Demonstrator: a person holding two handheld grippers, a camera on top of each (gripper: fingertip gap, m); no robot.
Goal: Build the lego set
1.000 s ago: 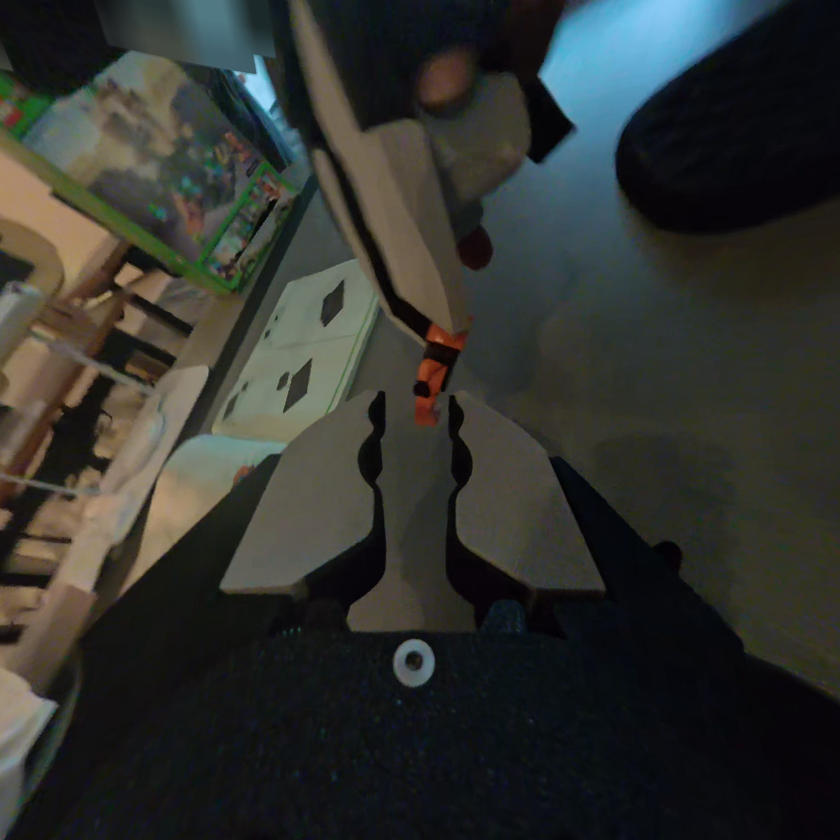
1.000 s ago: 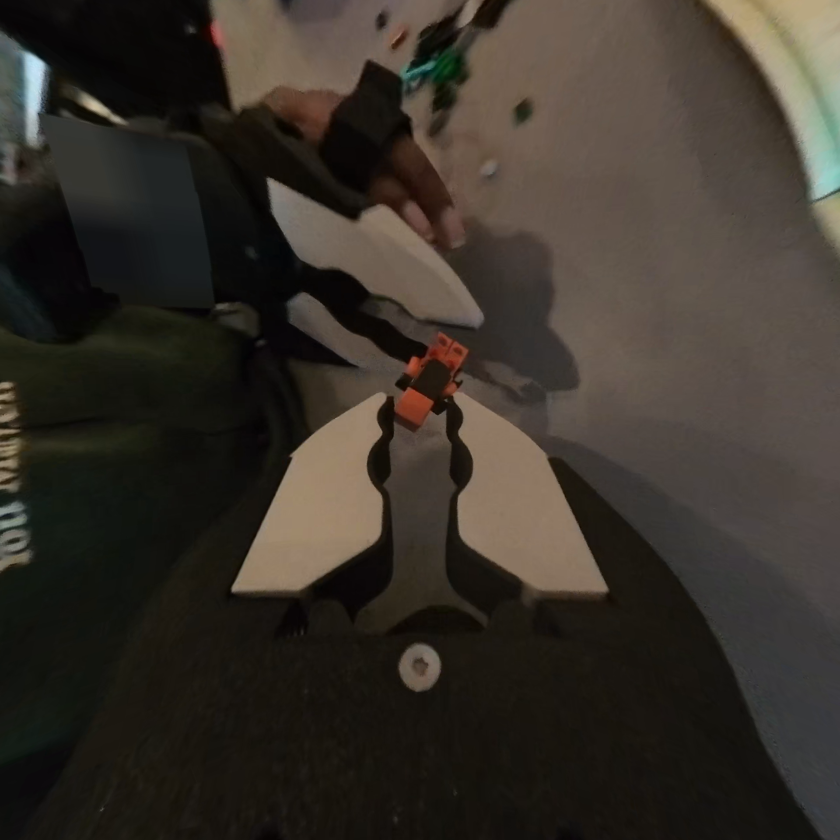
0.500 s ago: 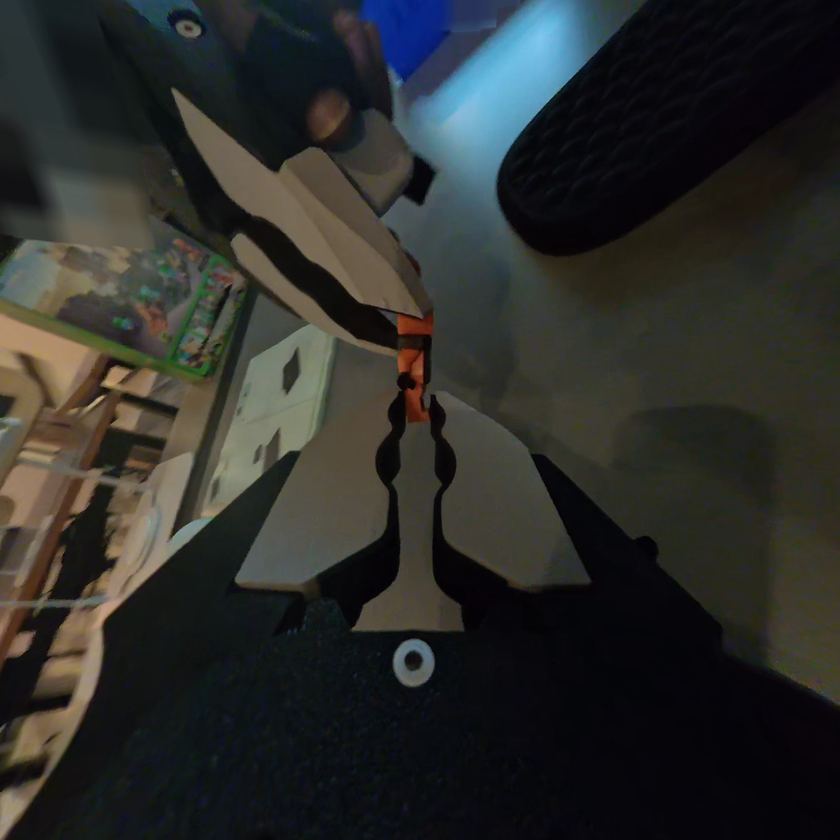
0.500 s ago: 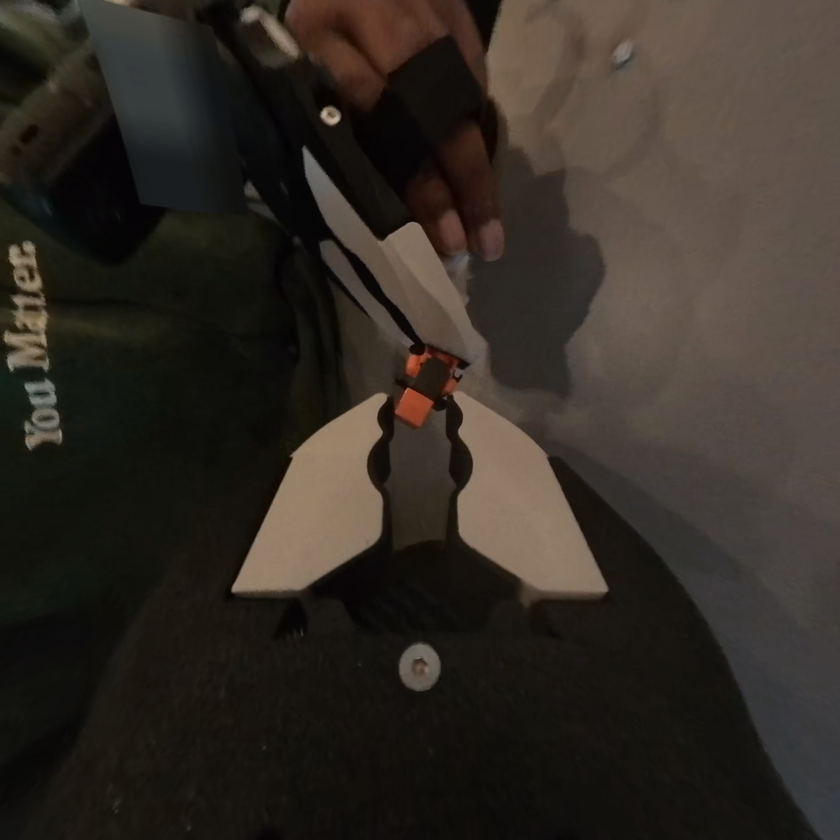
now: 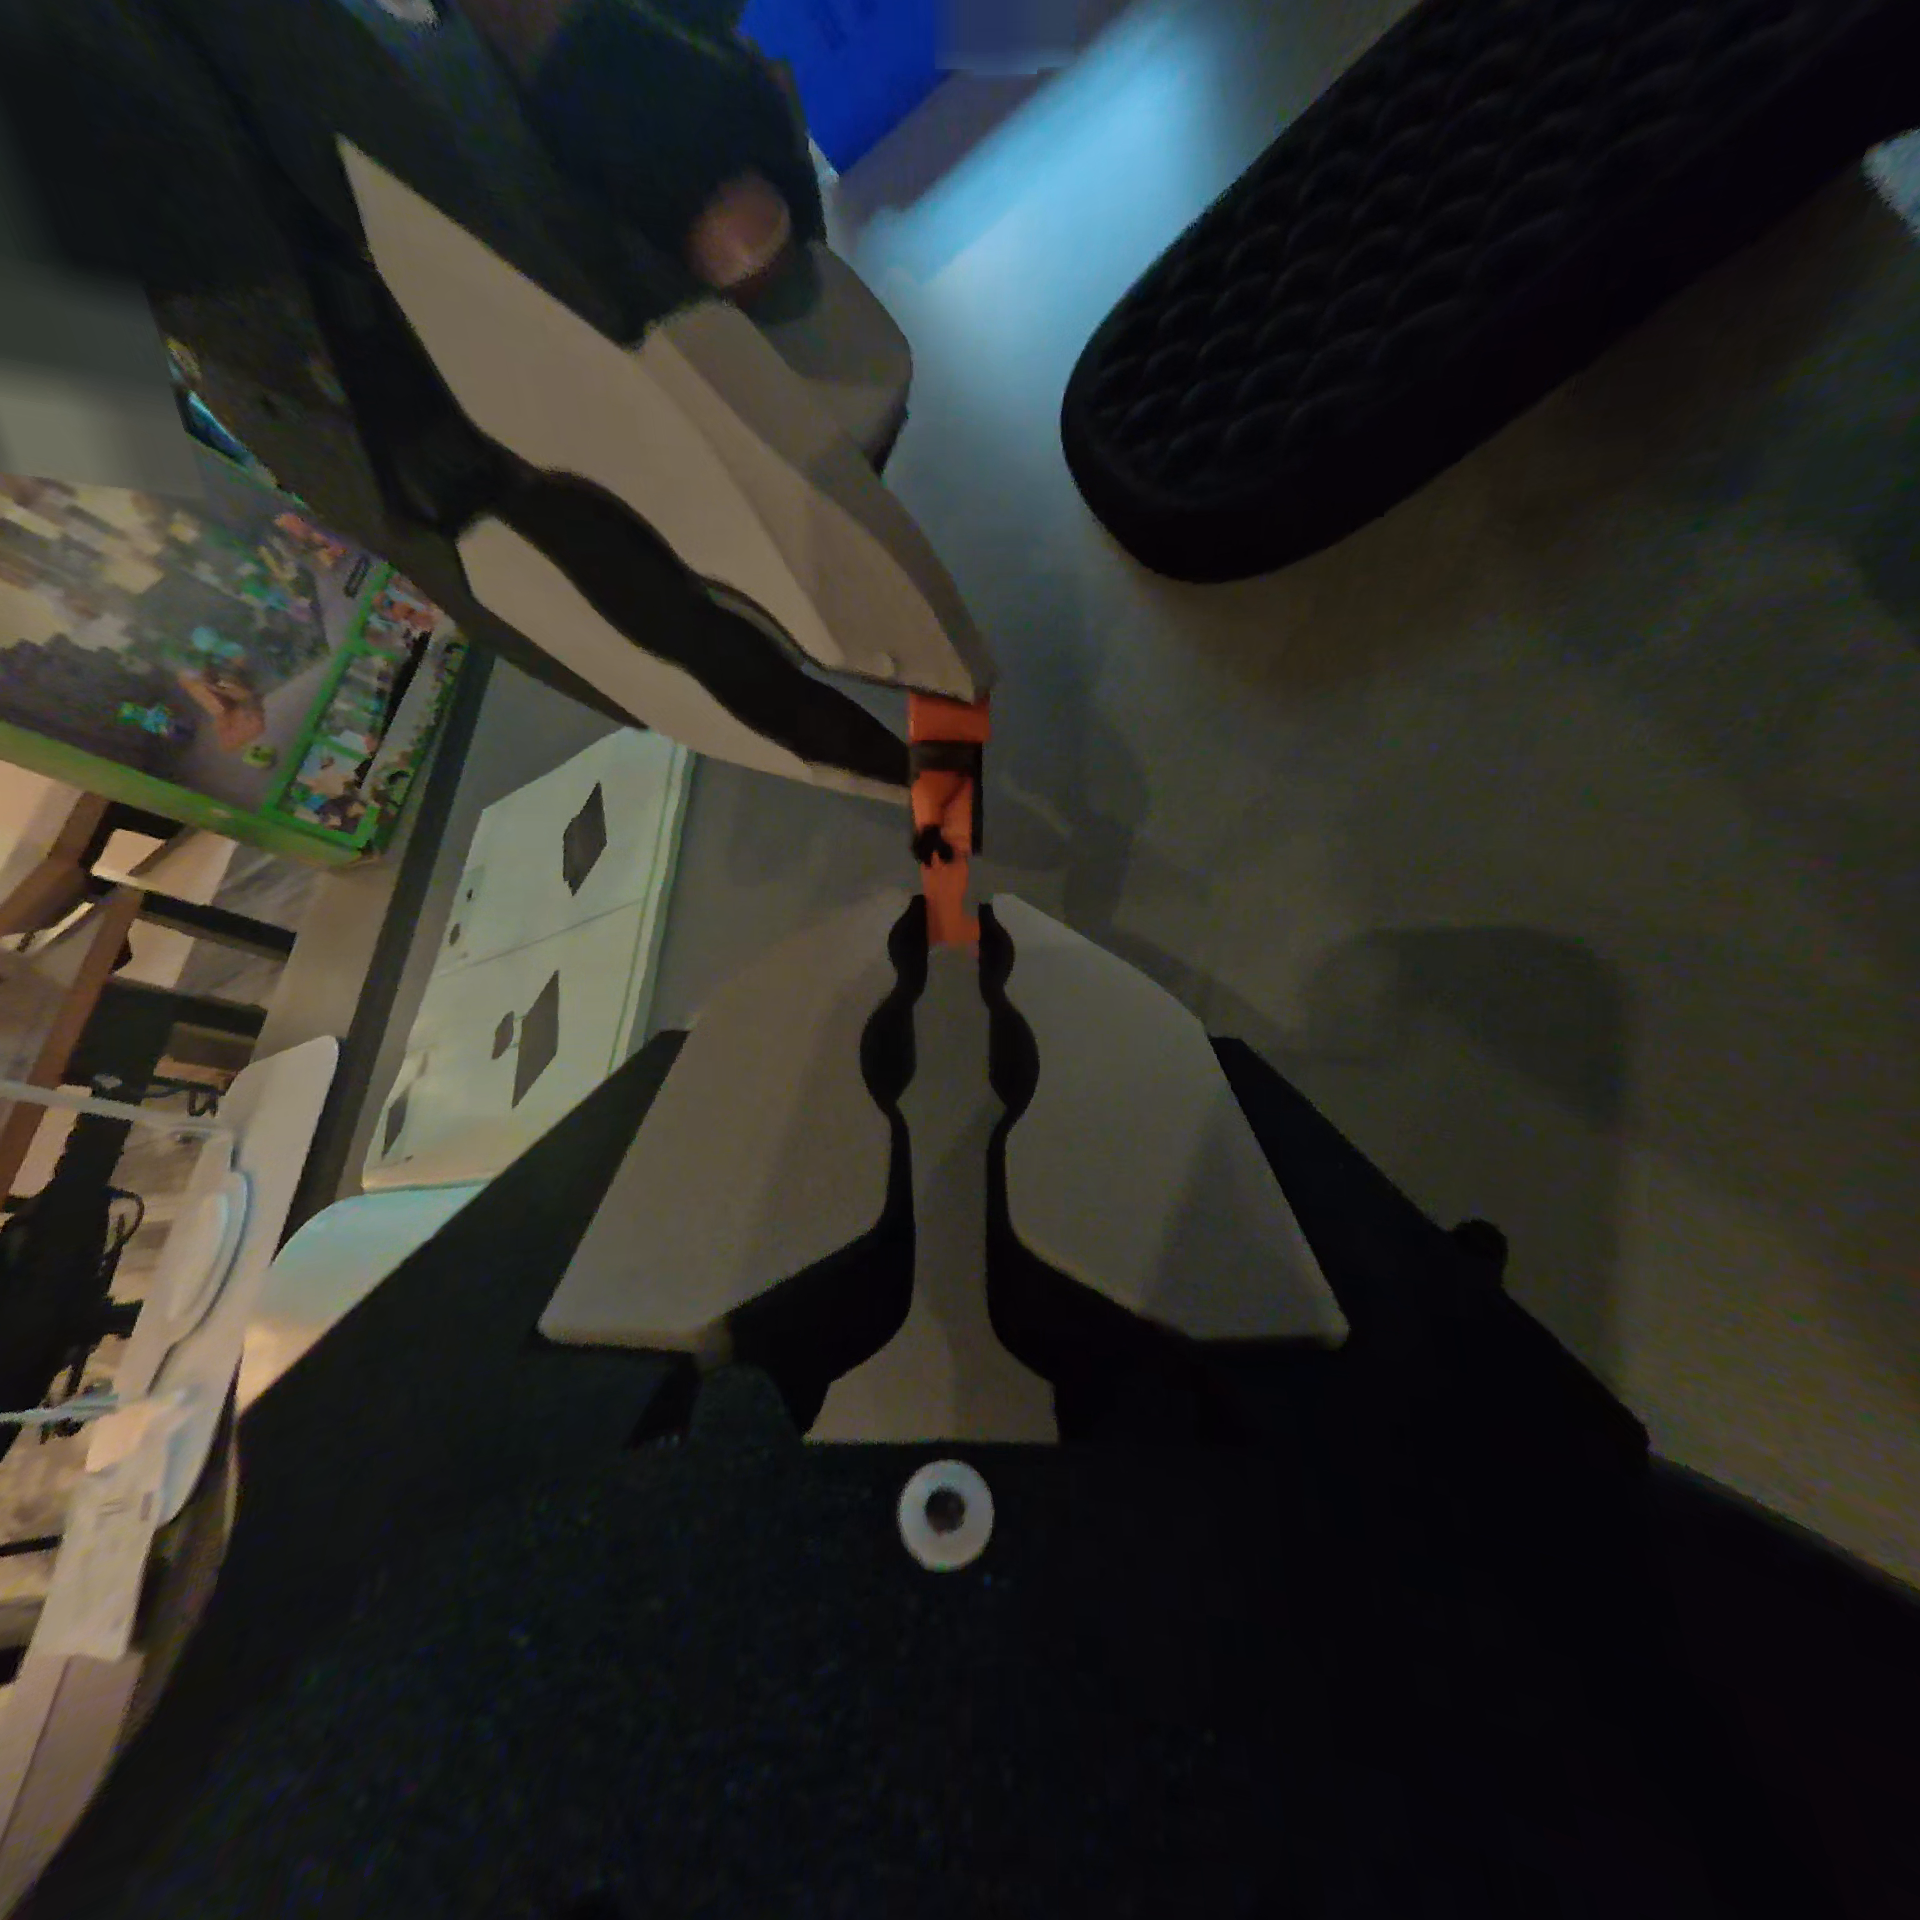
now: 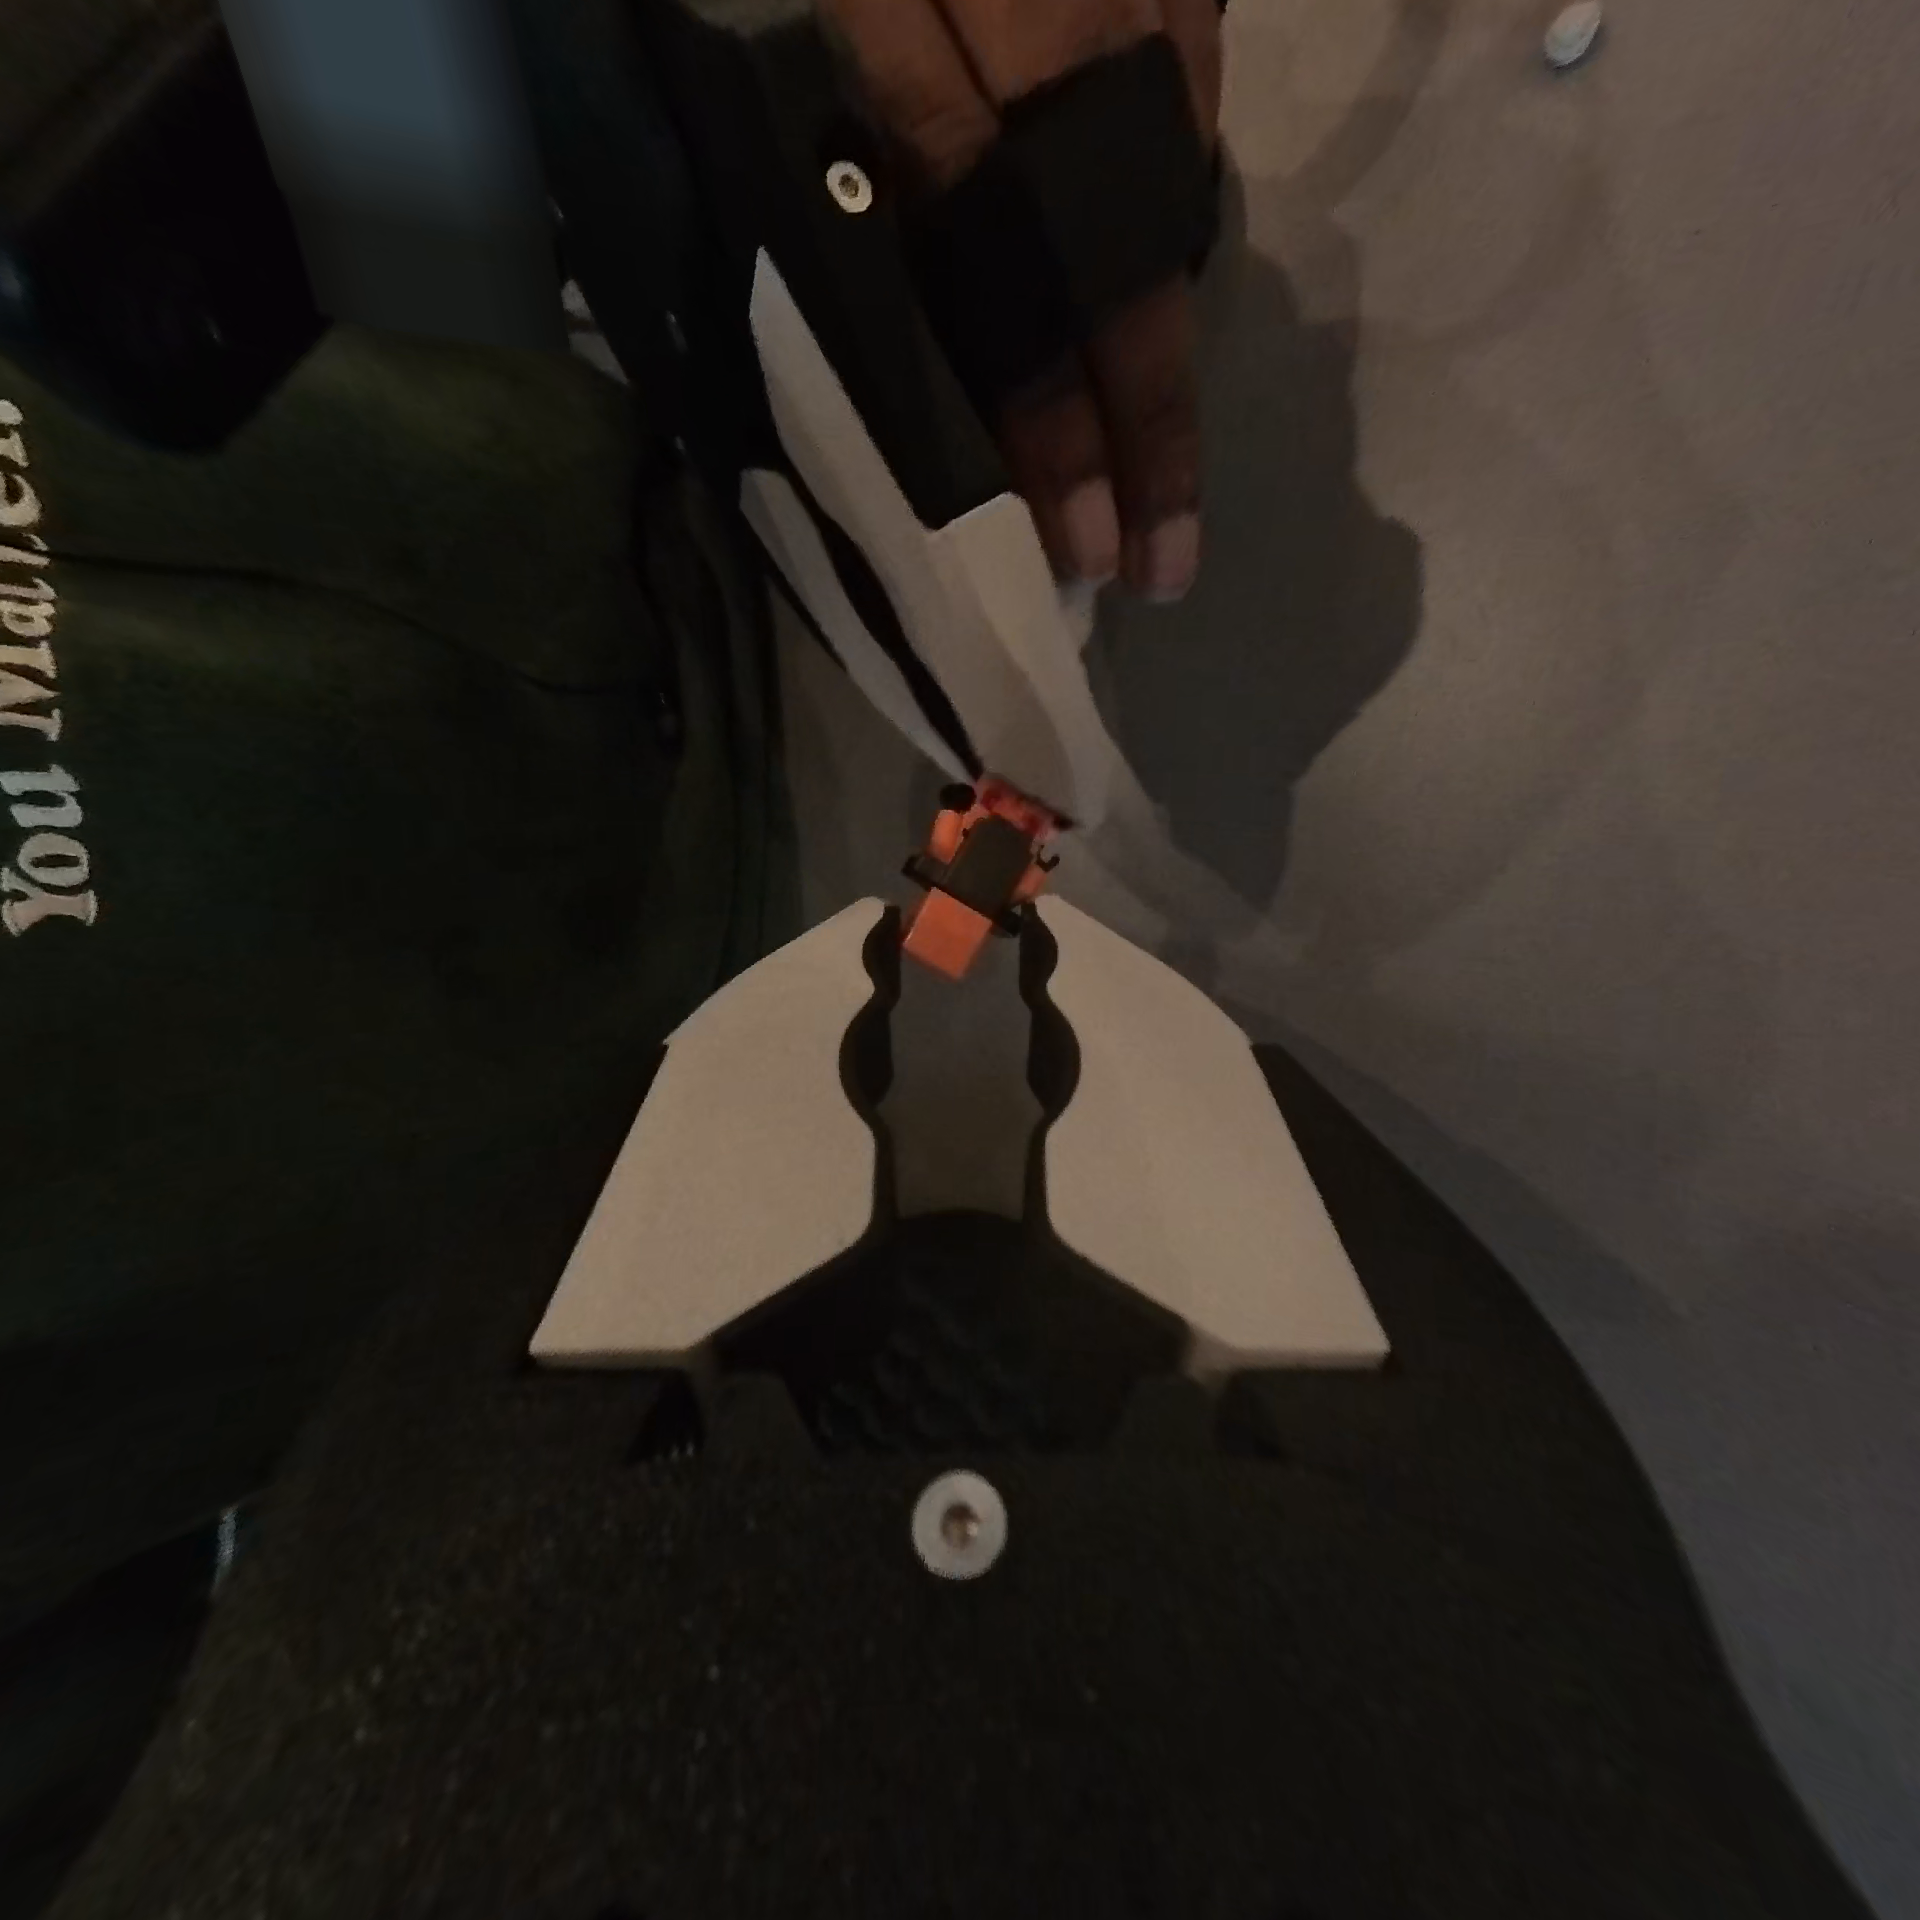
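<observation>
Since the earlier frames, the two grippers have been brought tip to tip, and the gap seen a second ago between the left jaws and the orange piece has been closed.

Largest in the left wrist view, the grey tabletop [image 5: 1455,779] is seen across the right half, with a black ribbed pad [image 5: 1455,281] lying on it at two o'clock. At nine o'clock a green-edged lego box [image 5: 197,675] is seen, and just right of it a white sheet with black diamond marks [image 5: 540,956]. In the right wrist view a dark green garment [image 6: 364,831] fills the left side, and a hand [image 6: 1081,343] in a black strap is seen at twelve o'clock.

The left gripper [image 5: 948,914] is held with narrow jaws pinching the lower end of the small orange and black lego assembly [image 5: 948,810]. The right gripper [image 6: 956,920] is held with jaws somewhat wider, closed on the other end of the same assembly, which is suspended above the tabletop between both tips. A tiny loose piece [image 6: 1569,36] lies on the tabletop at one o'clock.
</observation>
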